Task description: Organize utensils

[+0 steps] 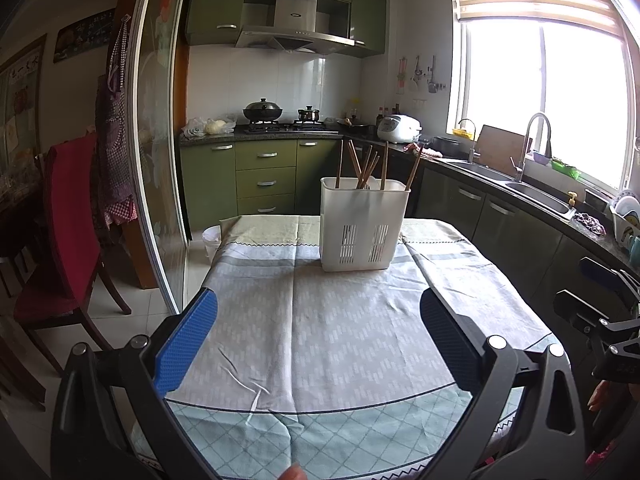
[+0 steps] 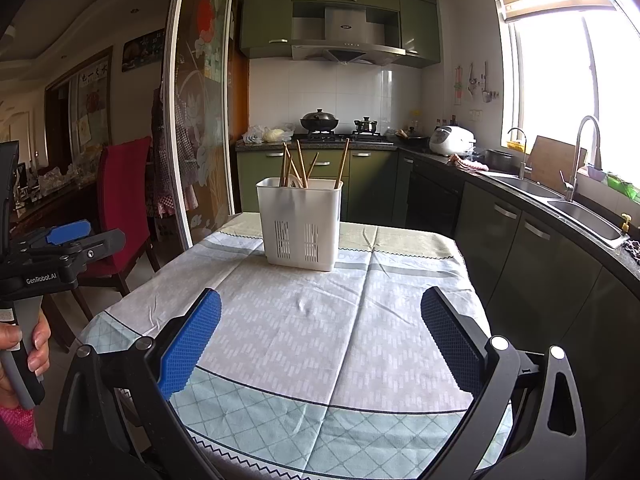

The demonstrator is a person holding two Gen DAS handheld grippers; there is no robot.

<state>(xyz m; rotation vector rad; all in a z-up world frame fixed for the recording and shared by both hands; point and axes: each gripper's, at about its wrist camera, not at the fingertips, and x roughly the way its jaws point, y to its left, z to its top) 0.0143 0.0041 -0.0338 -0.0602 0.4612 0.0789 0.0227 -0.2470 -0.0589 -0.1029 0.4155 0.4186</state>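
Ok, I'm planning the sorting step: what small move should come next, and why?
Probably advance the right gripper toward the white holder. Both grippers are open and empty, the left gripper too, and the wooden chopsticks lean scattered in the holder, apart from either.

Ahead of you the utensil holder [image 1: 362,224] stands on the counter [image 1: 320,340] toward its far edge, chopsticks [image 1: 362,166] upright in it. Chair [image 1: 68,224] to your left, sinks [image 1: 532,194] right, stove [image 1: 280,126] behind.
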